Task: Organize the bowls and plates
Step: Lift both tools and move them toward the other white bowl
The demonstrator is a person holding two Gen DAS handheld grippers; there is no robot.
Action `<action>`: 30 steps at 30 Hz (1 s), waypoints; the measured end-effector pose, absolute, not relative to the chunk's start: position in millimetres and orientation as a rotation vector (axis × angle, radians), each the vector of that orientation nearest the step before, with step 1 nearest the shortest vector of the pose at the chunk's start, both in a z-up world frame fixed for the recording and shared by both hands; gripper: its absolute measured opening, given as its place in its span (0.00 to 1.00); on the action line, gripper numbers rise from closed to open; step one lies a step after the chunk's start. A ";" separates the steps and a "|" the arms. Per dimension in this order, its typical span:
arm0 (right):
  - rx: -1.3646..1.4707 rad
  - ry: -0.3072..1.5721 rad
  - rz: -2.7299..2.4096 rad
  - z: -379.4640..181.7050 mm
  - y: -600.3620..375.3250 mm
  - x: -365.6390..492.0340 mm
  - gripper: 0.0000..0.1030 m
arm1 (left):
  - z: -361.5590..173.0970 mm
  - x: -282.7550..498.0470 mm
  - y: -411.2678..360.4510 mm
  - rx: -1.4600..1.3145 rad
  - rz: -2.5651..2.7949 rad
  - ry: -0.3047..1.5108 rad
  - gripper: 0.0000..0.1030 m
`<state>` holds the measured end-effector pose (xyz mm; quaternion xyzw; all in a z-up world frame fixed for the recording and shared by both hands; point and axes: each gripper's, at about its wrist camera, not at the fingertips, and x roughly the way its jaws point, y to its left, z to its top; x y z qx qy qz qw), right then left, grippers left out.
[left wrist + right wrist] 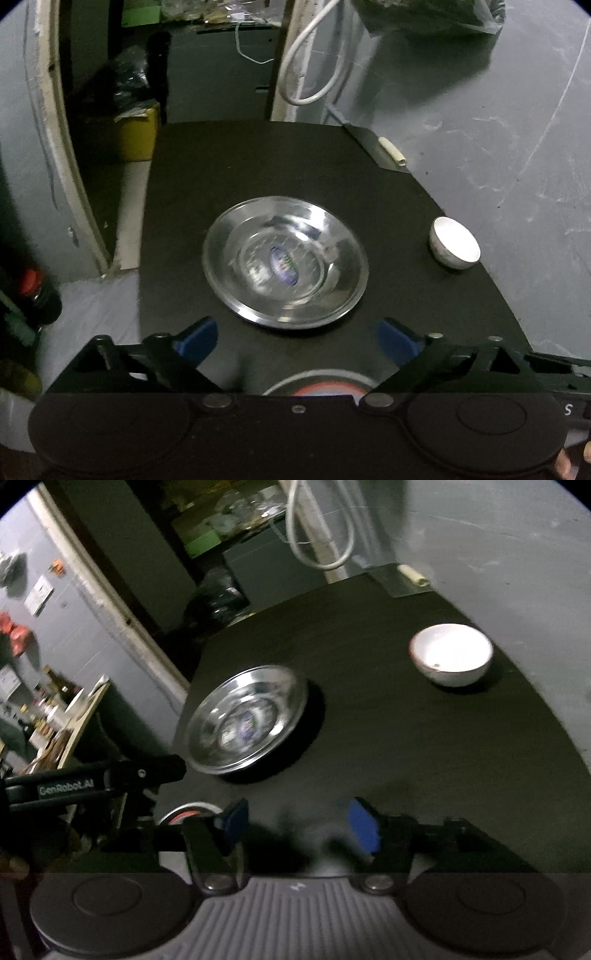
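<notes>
Left gripper (295,339) gapes wide, empty, just short of the steel plate (285,262) mid-worktop (258,166). Right gripper (299,827) spread too, holding nothing; white bowl (450,659) sits by the right edge.

The table (258,166) is matt black. On it, the plate (285,261) is shiny silver metal with a blue oval sticker at its centre (the sticker's print is too blurred to read). The bowl (451,659) is white inside and out, with a thin dark-red line along its rim. Each gripper carries 2 blue pads (197,338) on black arms. A second dish (317,386) has a white rim around a red band. The wall (498,110) is grey with pale scratches.
</notes>
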<state>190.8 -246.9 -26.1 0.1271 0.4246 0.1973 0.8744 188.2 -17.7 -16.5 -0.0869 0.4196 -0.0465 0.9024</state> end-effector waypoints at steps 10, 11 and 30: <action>0.331 0.880 0.309 -35.6 -285.0 218.5 0.96 | -28.2 245.3 -53.3 -0.151 -0.181 0.903 0.99; 0.341 0.878 0.298 -37.2 -288.6 220.5 0.97 | -29.8 251.8 -57.1 -0.150 -0.190 0.910 0.99; 0.417 0.827 0.086 -65.9 -334.7 267.7 0.99 | -53.5 352.9 -136.6 -0.040 -0.347 0.910 0.99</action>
